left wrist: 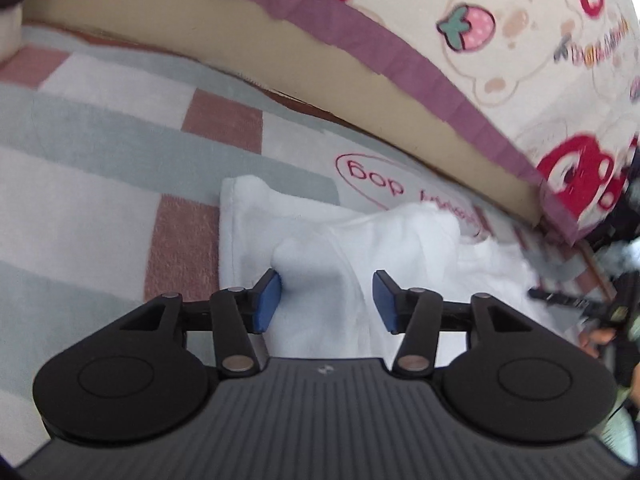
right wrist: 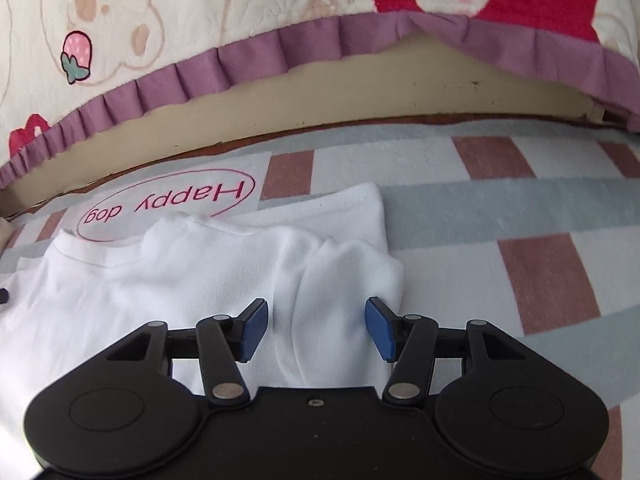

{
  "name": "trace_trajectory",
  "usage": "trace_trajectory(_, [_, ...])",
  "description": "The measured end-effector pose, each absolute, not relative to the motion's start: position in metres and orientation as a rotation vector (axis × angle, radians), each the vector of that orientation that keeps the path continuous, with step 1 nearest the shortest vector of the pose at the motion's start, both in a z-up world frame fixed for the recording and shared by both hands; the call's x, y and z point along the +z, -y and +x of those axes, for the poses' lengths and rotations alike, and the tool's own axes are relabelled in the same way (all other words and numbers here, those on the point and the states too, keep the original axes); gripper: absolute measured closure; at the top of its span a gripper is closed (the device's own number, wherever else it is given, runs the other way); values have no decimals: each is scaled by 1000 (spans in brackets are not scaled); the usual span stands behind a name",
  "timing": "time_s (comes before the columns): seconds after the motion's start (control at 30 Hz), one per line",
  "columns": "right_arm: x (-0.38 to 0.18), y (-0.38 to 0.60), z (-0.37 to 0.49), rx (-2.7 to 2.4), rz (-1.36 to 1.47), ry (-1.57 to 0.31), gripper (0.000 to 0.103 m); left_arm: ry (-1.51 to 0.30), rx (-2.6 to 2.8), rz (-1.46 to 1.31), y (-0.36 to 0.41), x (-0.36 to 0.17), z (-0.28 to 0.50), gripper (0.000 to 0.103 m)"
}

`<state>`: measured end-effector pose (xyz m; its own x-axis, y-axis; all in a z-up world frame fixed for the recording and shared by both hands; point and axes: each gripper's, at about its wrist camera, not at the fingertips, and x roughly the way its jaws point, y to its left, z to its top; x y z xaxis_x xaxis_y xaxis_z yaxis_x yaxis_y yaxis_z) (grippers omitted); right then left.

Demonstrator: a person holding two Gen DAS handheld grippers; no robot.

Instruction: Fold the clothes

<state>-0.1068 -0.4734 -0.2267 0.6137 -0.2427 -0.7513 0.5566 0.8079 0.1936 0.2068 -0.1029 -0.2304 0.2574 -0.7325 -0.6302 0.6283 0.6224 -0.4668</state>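
We see both pairs of jaws spread wide, gripping nothing. On the left gripper the blue pads stand on either side of a raised fold of the white garment, the left pad at the edge of that fold; whether it touches the cloth we cannot tell. On the right gripper the blue pads likewise flank a hump of the same white garment, whose rounded, folded-over corner rises between and just beyond them.

The garment lies spread on a checked blanket of grey, white and dusty-pink squares. From the right wrist view we see a ribbed neckline on the garment's far edge, just beside a pink oval emblem reading "Happy dog", which appears upside down; the cloth covers the emblem's near rim. From the left wrist view the same emblem peeks out beyond the garment, partly covered.

Beyond the blanket runs a beige padded edge, and above it hangs a cream cover with a pleated purple frill, printed with bears and strawberries. At the far right of the left wrist view we make out the other gripper, dark and blurred.
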Motion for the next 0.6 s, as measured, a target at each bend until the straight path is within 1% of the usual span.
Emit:
trace_trajectory(0.03, [-227, 471, -104, -486, 406, -787, 65, -920, -924, -130, 102, -230, 207, 56])
trace_trajectory(0.07, [-227, 470, -102, -491, 376, -793, 78, -912, -921, -130, 101, -229, 207, 65])
trace_trajectory(0.1, [-226, 469, -100, -495, 346, -802, 89, -904, -919, -130, 101, -228, 207, 97])
trace_trajectory(0.13, [-224, 467, -99, -508, 329, -809, 96, -895, -916, -130, 100, -227, 207, 96])
trace_trajectory(0.3, [-198, 455, -93, -553, 221, -755, 97, -838, -900, -120, 95, -221, 205, 97])
trace_trajectory(0.4, [-192, 455, -87, -555, 204, -728, 97, -781, -843, -24, 97, -218, 199, 97])
trace_trajectory(0.5, [-201, 451, -80, -559, 149, -750, 97, -813, -819, 54, 104, -230, 196, 97])
trace_trajectory(0.6, [-210, 452, -77, -591, 122, -786, 98, -827, -801, 37, 103, -233, 198, 96])
